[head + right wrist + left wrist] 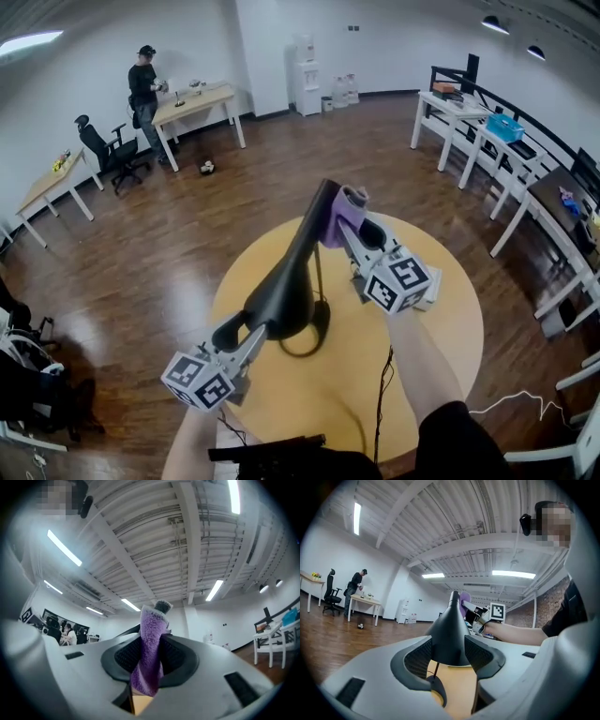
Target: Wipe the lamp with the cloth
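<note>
The left gripper (454,654) is clamping the wide end of the lamp (449,634). Its two ribbed pads are pressing on either side of the black cone-shaped shade. The right gripper (147,660) is pinching the cloth (151,639), a purple fleecy strip that is standing up between its jaws and hanging out below them. In the head view the right gripper (354,223) is pressing the cloth (339,217) against the narrow neck of the lamp (286,291), well away from the left gripper (246,330), which is sitting at the shade's broad end.

The lamp is leaning over the round yellow table (441,328), with its neck pointing up and away from the person. A thin black rod (320,272) is running down under the shade to a black loop (307,345) on the table top. A black cable (382,389) is trailing across the near part of the table.

From the left gripper view the shade is blocking most of what lies ahead. From the right gripper view the cloth is covering the lamp's neck.

Further out, white tables (469,127) are lining the right wall, one carrying a blue bin (504,127). A water dispenser (307,80) is standing at the far wall. A person (143,86) is standing at a desk (192,105) beside an office chair (108,150).
</note>
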Available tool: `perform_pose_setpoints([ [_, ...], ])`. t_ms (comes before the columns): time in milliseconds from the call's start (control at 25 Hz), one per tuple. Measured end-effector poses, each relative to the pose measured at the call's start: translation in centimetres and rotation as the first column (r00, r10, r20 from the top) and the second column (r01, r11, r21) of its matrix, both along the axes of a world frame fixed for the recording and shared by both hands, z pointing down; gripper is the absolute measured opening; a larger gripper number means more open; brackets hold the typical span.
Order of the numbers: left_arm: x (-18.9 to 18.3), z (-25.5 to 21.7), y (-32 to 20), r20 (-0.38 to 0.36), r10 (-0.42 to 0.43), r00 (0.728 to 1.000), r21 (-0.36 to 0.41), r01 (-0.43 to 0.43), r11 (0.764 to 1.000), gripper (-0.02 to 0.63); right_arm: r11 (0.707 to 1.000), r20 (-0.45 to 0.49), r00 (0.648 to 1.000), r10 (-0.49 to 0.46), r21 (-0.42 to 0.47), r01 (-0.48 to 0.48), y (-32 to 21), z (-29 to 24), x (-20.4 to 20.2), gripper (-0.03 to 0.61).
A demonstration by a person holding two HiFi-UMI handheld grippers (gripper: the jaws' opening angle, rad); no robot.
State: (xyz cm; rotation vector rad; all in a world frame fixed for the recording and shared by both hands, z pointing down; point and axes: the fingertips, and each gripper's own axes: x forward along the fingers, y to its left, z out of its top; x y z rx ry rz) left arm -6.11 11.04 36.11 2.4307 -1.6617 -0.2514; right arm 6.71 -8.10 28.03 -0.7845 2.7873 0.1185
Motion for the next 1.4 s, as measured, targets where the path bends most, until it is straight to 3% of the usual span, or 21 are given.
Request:
perform_pose_setpoints([
  [200, -1.4, -0.4, 0.8, -0.102, 0.021, 0.995, 0.030, -0.018, 0.999, 0.201, 0.995, -0.111, 0.990, -0.085, 0.035, 0.089, 4.2, 2.7, -2.9, 0.095],
  [360, -0.7, -0.1, 0.7, -0.114, 0.047, 0.992, 0.044, -0.042, 0.998, 0.201, 0.987, -0.186, 0.972, -0.142, 0.052, 0.154, 5.9, 4.4, -2.9, 0.095],
  [560, -0.4, -0.5, 0.8, -0.110, 0.076, 0.991, 0.050, -0.071, 0.996, 0.201, 0.978, -0.197, 0.959, -0.205, 0.000, 0.210, 7.3, 5.8, -3.0, 0.095],
  [840, -0.7, -0.9, 1.3, -0.107, 0.111, 0.988, 0.073, -0.104, 0.992, 0.201, 0.984, -0.272, 0.946, -0.175, -0.074, 0.161, 9.8, 9.1, -3.4, 0.094],
  [1080, -0.3, -1.8, 0.1, -0.194, 0.121, 0.973, 0.128, -0.097, 0.987, 0.189, 0.993, -0.361, 0.926, -0.113, -0.078, 0.091, 11.8, 11.0, -1.2, 0.095],
  [1240, -0.1, -0.4, -0.4, -0.201, 0.087, 0.976, 0.128, -0.062, 0.990, 0.189, 0.991, -0.416, 0.900, -0.131, -0.080, 0.107, 12.8, 13.2, -0.6, 0.095],
  [1400, 0.1, 0.2, -0.3, -0.144, -0.002, 0.990, 0.097, 0.016, 0.995, 0.189, 0.972, -0.497, 0.845, -0.200, 0.005, 0.233, 14.0, 14.3, -0.3, 0.095],
])
